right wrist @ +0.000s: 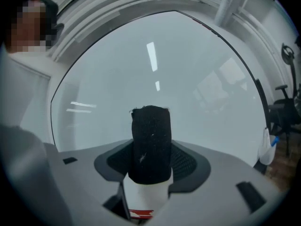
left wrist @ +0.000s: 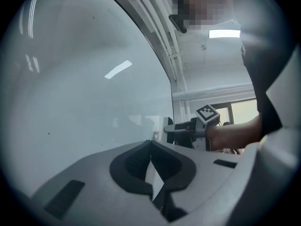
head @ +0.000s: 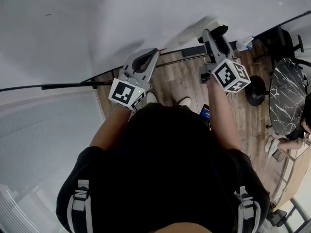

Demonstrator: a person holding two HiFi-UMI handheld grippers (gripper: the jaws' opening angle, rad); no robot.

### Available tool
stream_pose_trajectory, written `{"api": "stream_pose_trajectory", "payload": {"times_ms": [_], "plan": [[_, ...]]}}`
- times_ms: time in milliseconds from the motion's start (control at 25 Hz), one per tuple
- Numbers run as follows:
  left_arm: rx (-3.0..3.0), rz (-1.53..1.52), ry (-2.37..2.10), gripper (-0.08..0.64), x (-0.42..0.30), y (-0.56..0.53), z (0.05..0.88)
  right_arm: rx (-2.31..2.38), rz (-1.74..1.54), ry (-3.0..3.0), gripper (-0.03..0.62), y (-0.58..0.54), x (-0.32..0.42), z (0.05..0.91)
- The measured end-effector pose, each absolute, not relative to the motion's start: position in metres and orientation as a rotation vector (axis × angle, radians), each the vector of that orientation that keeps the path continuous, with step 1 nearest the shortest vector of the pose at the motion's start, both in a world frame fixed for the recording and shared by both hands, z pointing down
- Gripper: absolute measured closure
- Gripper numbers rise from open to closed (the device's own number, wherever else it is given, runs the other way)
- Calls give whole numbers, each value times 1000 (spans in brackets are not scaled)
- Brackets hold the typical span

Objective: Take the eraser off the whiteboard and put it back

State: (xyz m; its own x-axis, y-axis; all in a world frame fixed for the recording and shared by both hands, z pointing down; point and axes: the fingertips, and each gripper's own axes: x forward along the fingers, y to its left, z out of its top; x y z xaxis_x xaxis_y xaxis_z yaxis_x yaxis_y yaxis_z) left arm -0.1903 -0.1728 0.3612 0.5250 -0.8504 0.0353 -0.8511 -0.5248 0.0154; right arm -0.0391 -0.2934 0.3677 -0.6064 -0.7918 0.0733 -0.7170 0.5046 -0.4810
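The right gripper [right wrist: 151, 161] has its jaws spread fairly wide and clamped on the eraser [right wrist: 150, 142], pads pressing its two long sides. The black felt shows above the pads and the white body with a red label below. Gripping it across the sides probably leaves the front end free to meet the whiteboard [right wrist: 197, 79], which fills the frame ahead. Whether the eraser touches the board cannot be told. It looks to be off its spot and in hand, so putting it back is likely the part left.

The left gripper [left wrist: 151, 147] has its jaws closed tip to tip with nothing between them. It points at the same board [left wrist: 80, 93] and seems idle, held aside so the other can work.

In the head view both grippers sit at upper centre, the left [head: 146, 57] and the right [head: 216, 35], aimed at the board [head: 97, 18].
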Motion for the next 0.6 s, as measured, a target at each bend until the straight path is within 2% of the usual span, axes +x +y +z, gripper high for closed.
{"api": "stream_pose_trajectory", "payload": {"times_ms": [320, 600], "plan": [[2761, 56, -1527, 555, -195, -160, 358, -1256, -294, 2821, 370, -252, -53, 353], [2826, 39, -1470, 555, -199, -129, 370, -1163, -130, 2928, 369, -204, -76, 368]]}}
